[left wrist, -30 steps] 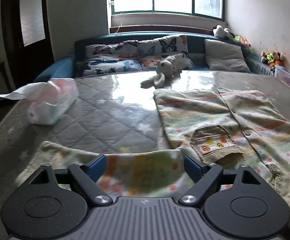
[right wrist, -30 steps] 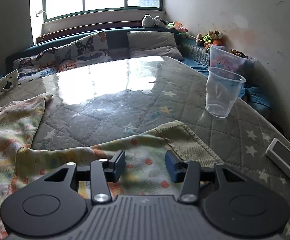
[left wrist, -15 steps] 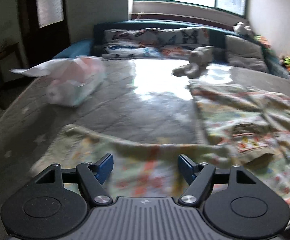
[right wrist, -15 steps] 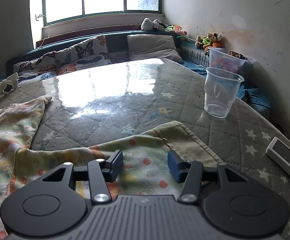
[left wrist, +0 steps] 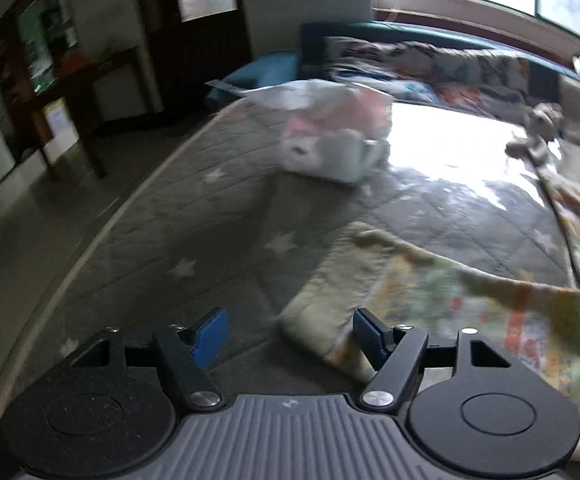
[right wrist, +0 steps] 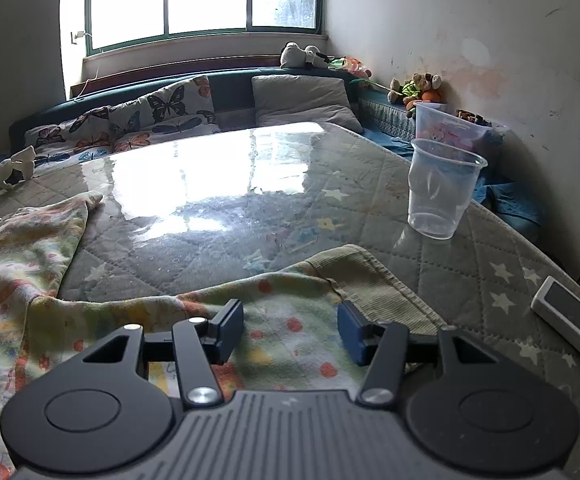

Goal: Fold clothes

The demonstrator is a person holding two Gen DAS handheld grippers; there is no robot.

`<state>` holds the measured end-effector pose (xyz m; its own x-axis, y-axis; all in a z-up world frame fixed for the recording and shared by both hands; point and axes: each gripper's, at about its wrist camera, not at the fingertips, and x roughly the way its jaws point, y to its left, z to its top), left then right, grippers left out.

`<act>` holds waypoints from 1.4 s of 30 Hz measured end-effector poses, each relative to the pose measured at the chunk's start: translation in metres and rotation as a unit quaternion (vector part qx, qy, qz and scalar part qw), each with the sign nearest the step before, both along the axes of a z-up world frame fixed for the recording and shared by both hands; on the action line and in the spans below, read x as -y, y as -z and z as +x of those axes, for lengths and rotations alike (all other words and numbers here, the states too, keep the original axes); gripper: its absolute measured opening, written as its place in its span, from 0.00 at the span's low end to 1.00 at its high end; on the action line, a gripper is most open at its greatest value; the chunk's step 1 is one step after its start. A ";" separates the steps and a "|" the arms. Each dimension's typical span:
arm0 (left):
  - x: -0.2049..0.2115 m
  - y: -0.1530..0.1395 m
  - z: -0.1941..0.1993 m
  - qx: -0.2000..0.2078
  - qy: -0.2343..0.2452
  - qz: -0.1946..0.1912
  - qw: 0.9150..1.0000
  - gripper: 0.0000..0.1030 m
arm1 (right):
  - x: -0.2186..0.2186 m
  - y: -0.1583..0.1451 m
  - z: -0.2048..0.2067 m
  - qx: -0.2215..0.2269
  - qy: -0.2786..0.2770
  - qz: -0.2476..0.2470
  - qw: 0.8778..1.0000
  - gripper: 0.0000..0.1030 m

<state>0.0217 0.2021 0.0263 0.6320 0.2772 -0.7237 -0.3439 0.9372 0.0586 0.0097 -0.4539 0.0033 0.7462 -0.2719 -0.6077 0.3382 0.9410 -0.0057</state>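
Garment (right wrist: 290,320) sleeves lie under my left hand-held gripper (left wrist: 290,334) and right hand-held gripper (right wrist: 290,330), both spread apart, gripping nothing.

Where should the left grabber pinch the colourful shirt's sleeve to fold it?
Probably the plain ribbed cuff at the sleeve's end. It lies flat on the quilted mattress, just ahead of the open left hand-held gripper and nearer its right finger. Come in low from the near edge, sliding slightly right so the cuff's folded edge sits between the fingers.
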 end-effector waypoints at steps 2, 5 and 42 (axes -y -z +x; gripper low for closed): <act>-0.004 0.002 -0.006 0.009 -0.008 -0.027 1.000 0.70 | 0.000 0.000 0.000 -0.001 0.001 -0.001 1.000 0.55; -0.002 0.004 -0.006 0.020 -0.009 -0.028 0.999 0.65 | 0.000 0.000 0.001 -0.002 0.003 -0.002 1.000 0.58; 0.252 -0.058 0.008 0.096 0.314 -0.200 0.923 0.09 | 0.001 0.004 0.002 -0.003 -0.027 0.023 0.999 0.94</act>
